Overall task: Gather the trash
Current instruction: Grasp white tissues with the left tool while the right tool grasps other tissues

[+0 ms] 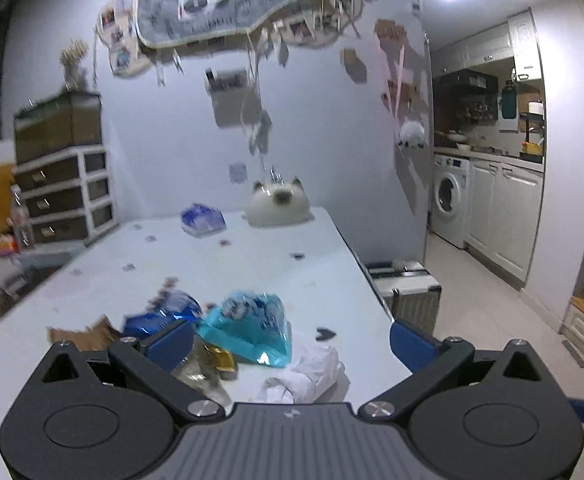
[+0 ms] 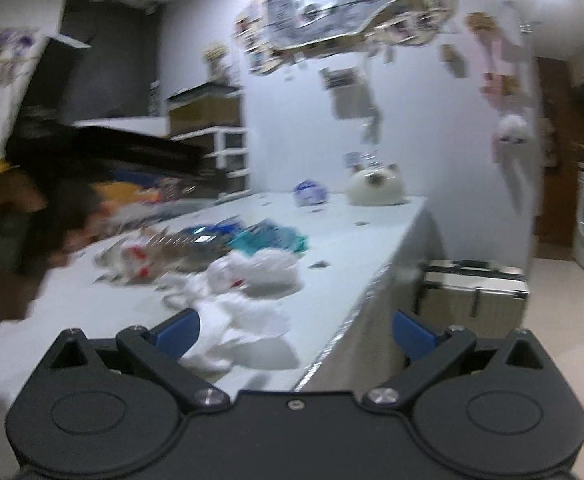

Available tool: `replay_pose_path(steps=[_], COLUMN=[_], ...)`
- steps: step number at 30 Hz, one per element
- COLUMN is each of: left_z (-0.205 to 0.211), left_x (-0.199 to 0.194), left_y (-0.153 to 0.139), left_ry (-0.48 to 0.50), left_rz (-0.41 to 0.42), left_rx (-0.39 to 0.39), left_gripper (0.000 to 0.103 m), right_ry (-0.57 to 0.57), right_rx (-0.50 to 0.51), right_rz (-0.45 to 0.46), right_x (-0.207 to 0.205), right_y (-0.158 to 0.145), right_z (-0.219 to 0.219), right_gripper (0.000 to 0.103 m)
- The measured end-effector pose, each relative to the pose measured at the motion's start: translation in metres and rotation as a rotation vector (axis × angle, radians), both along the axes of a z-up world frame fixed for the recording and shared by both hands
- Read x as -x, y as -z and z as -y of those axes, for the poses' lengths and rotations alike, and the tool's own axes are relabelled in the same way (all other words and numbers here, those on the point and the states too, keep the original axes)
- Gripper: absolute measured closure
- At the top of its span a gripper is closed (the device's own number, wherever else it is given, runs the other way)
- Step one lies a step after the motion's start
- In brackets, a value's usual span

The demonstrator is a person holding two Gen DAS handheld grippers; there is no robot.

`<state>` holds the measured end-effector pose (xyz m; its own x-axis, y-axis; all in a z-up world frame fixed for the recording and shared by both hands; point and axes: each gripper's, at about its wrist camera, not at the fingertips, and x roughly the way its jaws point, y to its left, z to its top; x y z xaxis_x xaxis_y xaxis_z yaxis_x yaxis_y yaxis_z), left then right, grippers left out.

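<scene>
Trash lies on the white table (image 1: 252,272). In the left wrist view a light blue wrapper (image 1: 252,324), a dark blue wrapper (image 1: 164,316), a gold wrapper (image 1: 222,358), a brown paper scrap (image 1: 84,336) and crumpled white tissue (image 1: 312,372) lie near the front edge. My left gripper (image 1: 292,344) is open just above them, empty. In the blurred right wrist view the same pile shows: white tissue (image 2: 236,320), a white bag (image 2: 260,268), a teal wrapper (image 2: 272,240). My right gripper (image 2: 296,332) is open and empty over the table's right edge.
A white cat figure (image 1: 278,204) and a blue-white packet (image 1: 204,220) sit at the table's far end. A metal case (image 1: 408,292) stands on the floor right of the table. Drawers (image 1: 64,196) stand at the left, a washing machine (image 1: 450,200) at the right.
</scene>
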<state>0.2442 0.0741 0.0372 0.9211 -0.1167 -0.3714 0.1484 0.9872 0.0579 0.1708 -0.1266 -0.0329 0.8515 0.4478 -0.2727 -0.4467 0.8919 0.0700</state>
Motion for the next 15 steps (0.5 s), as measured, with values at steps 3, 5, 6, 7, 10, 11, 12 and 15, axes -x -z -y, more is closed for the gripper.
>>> replay_pose_path(steps=[3,5,6,7,10,11,12,15], left_z=[-0.004,-0.007,-0.009,-0.013,-0.020,-0.023,-0.024,-0.026], left_x=[-0.014,-0.017,-0.019,-0.020,-0.024,-0.026,-0.027,-0.031], left_y=[0.017,0.026,0.029,0.033,0.038,0.040,0.042,0.047], left_ry=[0.016,0.020,0.012,0.001,-0.025,-0.030,-0.030,-0.043], left_rz=[-0.028,-0.034,-0.038,-0.043,-0.066,-0.072,-0.076,-0.100], left_rx=[0.027,0.052,0.066,0.083,0.096,0.098,0.093,0.059], left_gripper=[0.000,0.001,0.001,0.001,0.001,0.001,0.000,0.000], right_ry=[-0.078,-0.122,-0.136,-0.147,-0.171,-0.207,-0.237,-0.288], right_rx=[0.046,0.097,0.122,0.150,0.191,0.197,0.206,0.288], right_rz=[0.004,0.012,0.020,0.029,0.027,0.017,0.011,0.040], right_x=[-0.007,-0.012,-0.014,-0.018,-0.035,-0.041,-0.046,-0.057], right_y=[0.009,0.014,0.016,0.018,0.020,0.020,0.020,0.022], right_z=[-0.013,-0.024,-0.028,-0.034,-0.047,-0.052,-0.056,-0.073], right_gripper=[0.000,0.000,0.000,0.000,0.000,0.000,0.000,0.001])
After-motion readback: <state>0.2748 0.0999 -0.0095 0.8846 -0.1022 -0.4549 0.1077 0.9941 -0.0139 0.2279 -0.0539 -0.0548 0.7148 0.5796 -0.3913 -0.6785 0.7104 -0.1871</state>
